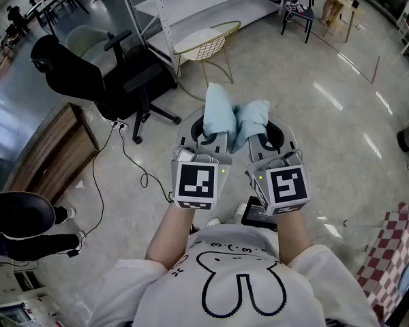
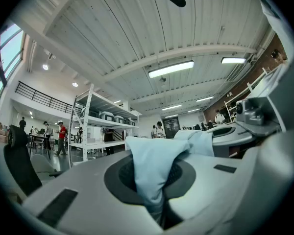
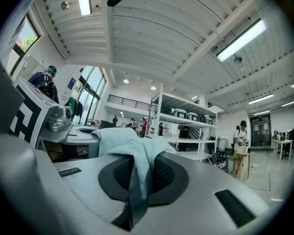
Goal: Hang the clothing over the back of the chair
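Pale-blue clothing [image 1: 233, 120] hangs bunched between the left gripper [image 1: 209, 136] and right gripper [image 1: 260, 140], both clamped on it, well short of the chair [image 1: 119, 80]; spreading it wide should help it drape.

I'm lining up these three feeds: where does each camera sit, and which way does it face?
Head view: on the person's head, looking steeply down at both forearms, left gripper, right gripper, light blue clothing and a black chair.
Left gripper view: on that gripper, looking out along its jaws, shut on the clothing.
Right gripper view: the same, from its own gripper.
Both gripper views share the white shelving.
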{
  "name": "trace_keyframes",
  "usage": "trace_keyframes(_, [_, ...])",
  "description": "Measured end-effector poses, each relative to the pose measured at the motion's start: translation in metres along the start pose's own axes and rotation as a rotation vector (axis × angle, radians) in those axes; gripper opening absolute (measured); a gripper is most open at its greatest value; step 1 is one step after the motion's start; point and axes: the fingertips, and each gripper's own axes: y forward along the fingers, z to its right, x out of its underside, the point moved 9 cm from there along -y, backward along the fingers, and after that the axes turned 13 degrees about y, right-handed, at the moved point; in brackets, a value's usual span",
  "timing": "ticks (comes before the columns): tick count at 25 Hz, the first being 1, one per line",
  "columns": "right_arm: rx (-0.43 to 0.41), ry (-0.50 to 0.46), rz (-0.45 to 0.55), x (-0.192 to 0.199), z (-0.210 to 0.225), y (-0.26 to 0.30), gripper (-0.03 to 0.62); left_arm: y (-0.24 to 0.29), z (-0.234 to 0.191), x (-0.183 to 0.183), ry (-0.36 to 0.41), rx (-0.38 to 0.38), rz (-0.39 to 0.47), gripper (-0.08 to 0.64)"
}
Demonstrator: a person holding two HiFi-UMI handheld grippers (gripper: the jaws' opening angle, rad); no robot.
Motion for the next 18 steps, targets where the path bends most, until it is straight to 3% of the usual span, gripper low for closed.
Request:
trace_keyframes(10, [0.038,0.041,0.011,0.009,-0.013,0.008,-0.005,-0.011,-0.016,0.012,-0.006,0.016,0.001,0.038])
trace_keyframes(18, [0.044,0.044,0.004,0.014,0.006,0.046,-0.003,0.021,-0.036,0.026,-0.007,0.007,-0.016,0.038])
